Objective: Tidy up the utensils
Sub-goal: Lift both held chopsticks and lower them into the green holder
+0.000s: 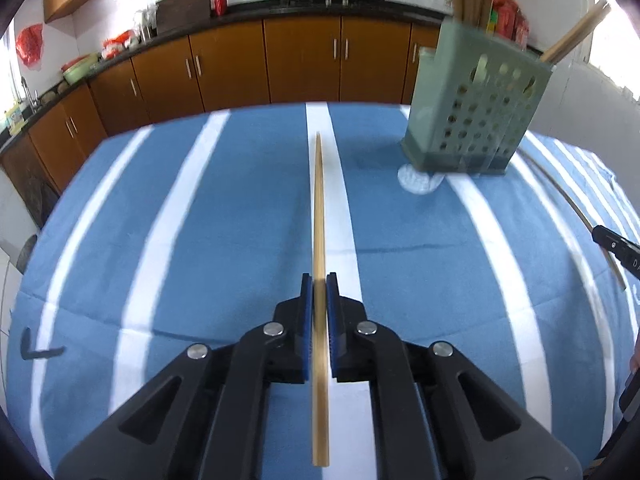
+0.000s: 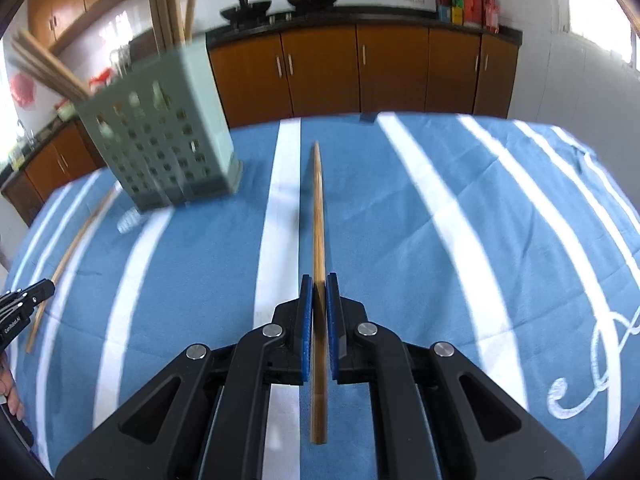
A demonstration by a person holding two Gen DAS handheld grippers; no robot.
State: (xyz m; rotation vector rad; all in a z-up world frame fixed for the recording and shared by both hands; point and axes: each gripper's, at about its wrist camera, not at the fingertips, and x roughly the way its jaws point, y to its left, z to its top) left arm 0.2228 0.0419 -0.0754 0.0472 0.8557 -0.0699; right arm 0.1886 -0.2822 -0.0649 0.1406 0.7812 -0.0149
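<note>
A pale wooden chopstick (image 1: 319, 208) runs straight ahead over the blue striped tablecloth (image 1: 224, 216), and my left gripper (image 1: 319, 280) is shut on it. My right gripper (image 2: 319, 280) is shut on a darker wooden chopstick (image 2: 318, 208) in the same way. A green perforated utensil holder (image 1: 478, 108) stands far right of the left gripper, with several chopsticks in it. In the right wrist view the holder (image 2: 160, 136) is at the far left. Each view shows the other gripper at its edge: the right one (image 1: 618, 246) and the left one (image 2: 28, 300).
A small whitish round thing (image 1: 420, 180) lies at the holder's base. A black hook-shaped object (image 1: 38, 350) lies near the cloth's left edge. Brown kitchen cabinets (image 1: 300, 60) and a counter with woks line the back wall. A hand (image 2: 10, 392) shows at the left border.
</note>
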